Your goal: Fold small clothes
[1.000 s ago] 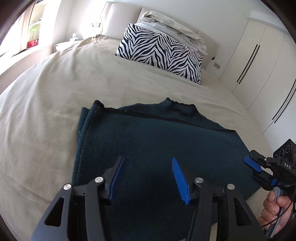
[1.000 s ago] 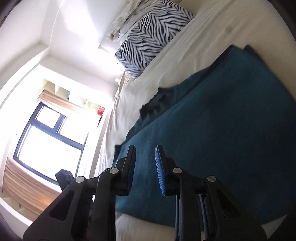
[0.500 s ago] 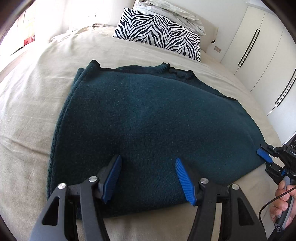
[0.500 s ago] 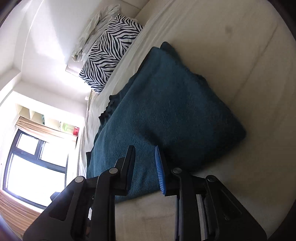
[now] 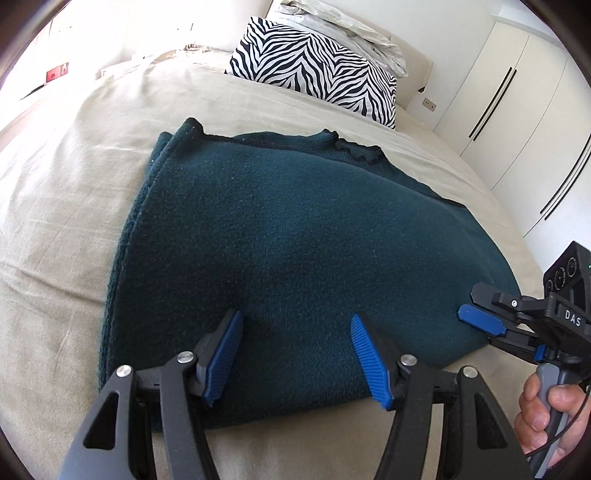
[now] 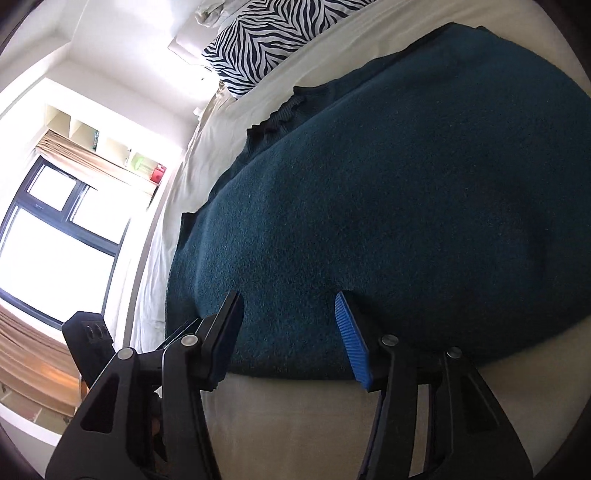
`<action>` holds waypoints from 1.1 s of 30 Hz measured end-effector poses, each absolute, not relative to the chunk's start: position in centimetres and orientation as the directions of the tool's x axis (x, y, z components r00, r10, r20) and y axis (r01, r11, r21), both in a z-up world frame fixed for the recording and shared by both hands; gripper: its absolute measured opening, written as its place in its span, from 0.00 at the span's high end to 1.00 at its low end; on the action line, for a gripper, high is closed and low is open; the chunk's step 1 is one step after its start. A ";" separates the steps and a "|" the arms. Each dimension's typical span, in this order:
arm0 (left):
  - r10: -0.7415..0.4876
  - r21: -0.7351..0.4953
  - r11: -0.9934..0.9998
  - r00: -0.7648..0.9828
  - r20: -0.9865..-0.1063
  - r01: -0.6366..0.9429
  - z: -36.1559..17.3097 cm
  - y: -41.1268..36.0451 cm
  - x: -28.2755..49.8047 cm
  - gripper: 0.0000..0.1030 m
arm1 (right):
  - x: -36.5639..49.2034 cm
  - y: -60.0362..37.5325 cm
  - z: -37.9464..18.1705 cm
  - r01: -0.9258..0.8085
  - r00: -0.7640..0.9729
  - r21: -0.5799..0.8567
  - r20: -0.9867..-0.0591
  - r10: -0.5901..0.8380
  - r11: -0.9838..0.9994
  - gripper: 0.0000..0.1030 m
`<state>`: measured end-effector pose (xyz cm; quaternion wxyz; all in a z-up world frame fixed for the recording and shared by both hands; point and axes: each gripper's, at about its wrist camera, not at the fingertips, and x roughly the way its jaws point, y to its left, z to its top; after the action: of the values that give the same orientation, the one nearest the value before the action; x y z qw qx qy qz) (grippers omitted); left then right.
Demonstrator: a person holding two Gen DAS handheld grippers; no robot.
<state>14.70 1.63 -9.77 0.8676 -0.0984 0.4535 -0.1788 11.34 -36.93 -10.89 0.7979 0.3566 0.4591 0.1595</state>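
A dark teal knit garment (image 5: 295, 251) lies folded flat on the beige bed (image 5: 74, 206); its dark ruffled neckline (image 5: 354, 151) is at the far side. It also fills the right wrist view (image 6: 388, 192). My left gripper (image 5: 295, 354) is open and empty over the garment's near edge. My right gripper (image 6: 288, 332) is open and empty over the garment's near right edge; it also shows in the left wrist view (image 5: 487, 328), at the garment's right corner.
A zebra-print pillow (image 5: 317, 70) and crumpled white bedding (image 5: 343, 26) lie at the headboard. White wardrobe doors (image 5: 517, 110) stand to the right. A window (image 6: 55, 236) and shelves (image 6: 96, 136) are to the left.
My right gripper has opened wide and swung in over the garment's near edge. My left gripper stays open and has shifted slightly over the near edge.
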 end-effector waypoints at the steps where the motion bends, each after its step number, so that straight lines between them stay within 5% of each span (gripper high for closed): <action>1: -0.407 -0.350 0.913 0.526 -0.746 0.211 -9.5 2.3 14.5 0.38 | 10.9 -38.3 -11.1 0.091 0.543 0.731 -0.606 0.582 0.676 0.54; 9: -0.333 -0.420 0.907 0.648 -0.684 0.023 -6.4 11.8 12.9 0.37 | 6.6 -44.0 -6.5 0.179 0.689 0.580 -0.651 0.319 0.795 0.49; 13: -0.365 -0.462 0.887 0.603 -0.710 -0.008 -7.3 13.4 14.6 0.37 | 5.4 -41.6 -2.2 0.098 0.762 0.488 -0.598 0.250 0.867 0.34; 17: -0.212 -0.271 0.963 0.593 -0.777 -0.010 -6.9 11.5 14.8 0.37 | 4.0 -38.6 1.9 0.050 0.843 0.400 -0.509 0.177 0.915 0.10; 21: -0.148 -0.197 0.980 0.609 -0.780 -0.014 -6.6 10.3 14.5 0.35 | 4.2 -36.6 4.4 0.032 0.880 0.348 -0.454 0.139 0.937 0.08; 33: -0.139 -0.171 0.985 0.597 -0.790 0.003 -7.3 9.4 15.4 0.34 | 7.0 -34.6 4.6 -0.030 0.833 0.372 -0.504 0.229 0.928 0.08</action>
<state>15.42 9.44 -7.32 0.8905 -0.0761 0.4469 -0.0398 6.99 -34.62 4.65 0.9408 0.1771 0.2808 0.0689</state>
